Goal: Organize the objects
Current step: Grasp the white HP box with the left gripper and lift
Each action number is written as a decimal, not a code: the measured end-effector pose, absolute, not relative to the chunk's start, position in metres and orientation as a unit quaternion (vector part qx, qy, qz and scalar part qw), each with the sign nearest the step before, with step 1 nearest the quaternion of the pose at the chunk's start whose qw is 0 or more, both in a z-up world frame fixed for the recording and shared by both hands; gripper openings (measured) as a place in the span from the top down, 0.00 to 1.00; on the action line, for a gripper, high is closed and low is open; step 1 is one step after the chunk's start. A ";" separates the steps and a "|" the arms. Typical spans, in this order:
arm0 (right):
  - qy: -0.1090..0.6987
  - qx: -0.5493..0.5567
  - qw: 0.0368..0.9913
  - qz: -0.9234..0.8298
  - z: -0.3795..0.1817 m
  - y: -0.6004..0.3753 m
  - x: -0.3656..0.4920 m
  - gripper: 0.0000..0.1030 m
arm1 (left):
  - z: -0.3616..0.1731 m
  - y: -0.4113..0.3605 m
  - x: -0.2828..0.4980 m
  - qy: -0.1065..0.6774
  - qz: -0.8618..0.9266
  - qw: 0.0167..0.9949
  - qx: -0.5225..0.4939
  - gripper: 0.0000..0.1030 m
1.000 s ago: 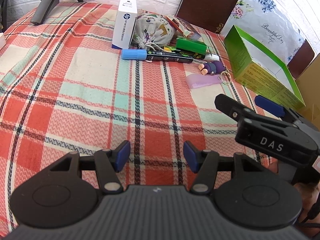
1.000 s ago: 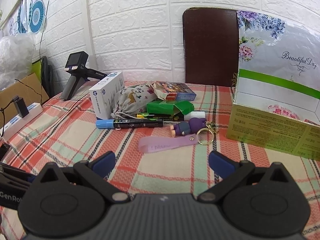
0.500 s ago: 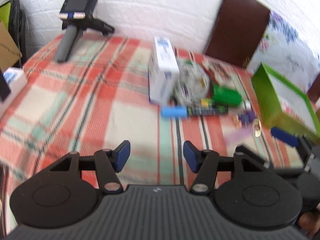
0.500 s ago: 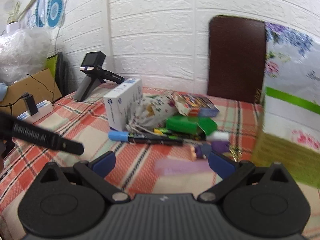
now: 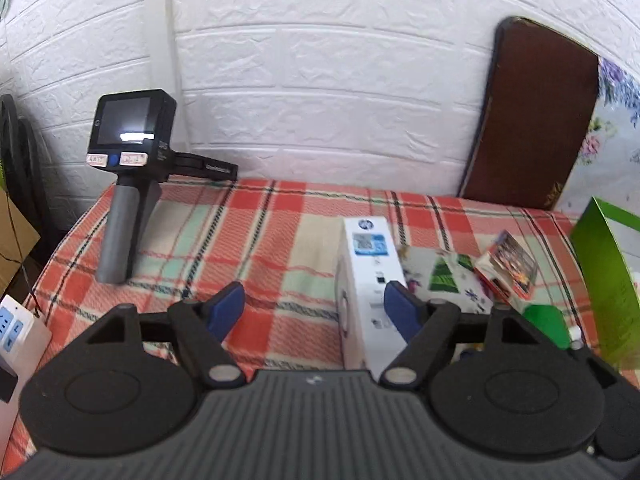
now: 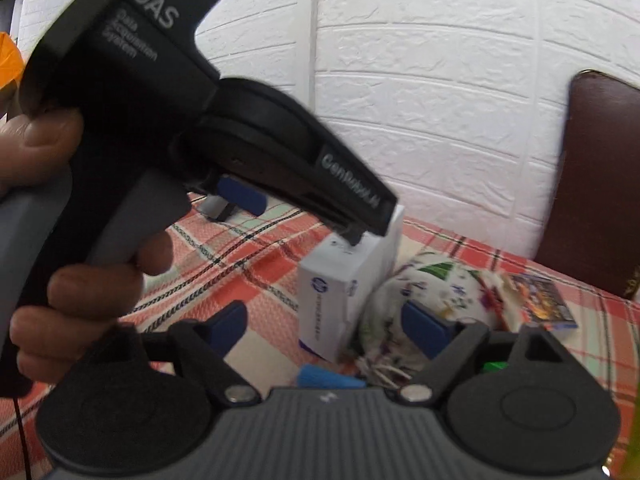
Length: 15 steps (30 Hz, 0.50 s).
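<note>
Left tool [image 5: 314, 308] jaws opening, nothing pinched; the white box [image 5: 370, 280] stands upright on the checked tabletop [image 5: 256, 248] just ahead, overlapping the right-hand pad in view, contact can't be told. Right tool [image 6: 324, 324] jaws closing, nothing gripped between them; white box and the printed cloth pouch [image 6: 424, 292] lie beyond the gap. Pouch leans against the white box on its right side, drawstring end toward the near edge. Right of the pouch: a small colourful card box [image 5: 506, 266] lying flat, a green box [image 5: 548, 324] partly hidden behind the tool body. Blue marker cap [image 6: 326, 378] just in front of the white box, near edge side. Green open carton [image 5: 604, 280] at the right edge of the tabletop; its contents not visible from here. Spare handheld device [image 5: 128, 184] stands at the far left corner. A person's hand [image 6: 76, 264] holds the left tool's grip, filling the left of the right wrist view.
</note>
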State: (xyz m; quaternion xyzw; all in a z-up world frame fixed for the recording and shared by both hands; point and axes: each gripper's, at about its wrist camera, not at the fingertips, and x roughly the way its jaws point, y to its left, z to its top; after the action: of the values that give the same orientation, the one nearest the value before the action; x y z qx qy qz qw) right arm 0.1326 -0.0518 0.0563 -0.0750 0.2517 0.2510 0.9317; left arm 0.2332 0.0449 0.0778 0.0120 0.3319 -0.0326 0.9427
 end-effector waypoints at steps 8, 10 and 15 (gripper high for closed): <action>0.252 -0.096 0.909 0.318 0.048 -0.010 0.147 0.12 | 0.068 0.120 0.236 0.367 0.030 0.928 -0.057 0.26; 0.249 -0.085 0.912 0.314 0.048 -0.015 0.146 0.09 | 0.076 0.131 0.234 0.354 0.018 0.931 -0.086 0.25; 0.276 -0.071 0.916 0.284 0.038 -0.026 0.158 0.05 | 0.080 0.115 0.252 0.354 -0.014 0.932 -0.069 0.24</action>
State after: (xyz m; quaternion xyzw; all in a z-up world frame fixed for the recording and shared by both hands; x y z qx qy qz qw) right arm 0.1577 -0.0259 0.0384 -0.0705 0.2757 0.2838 0.9157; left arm 0.2515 0.1151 0.0803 -0.0690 0.3543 -0.0135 0.9325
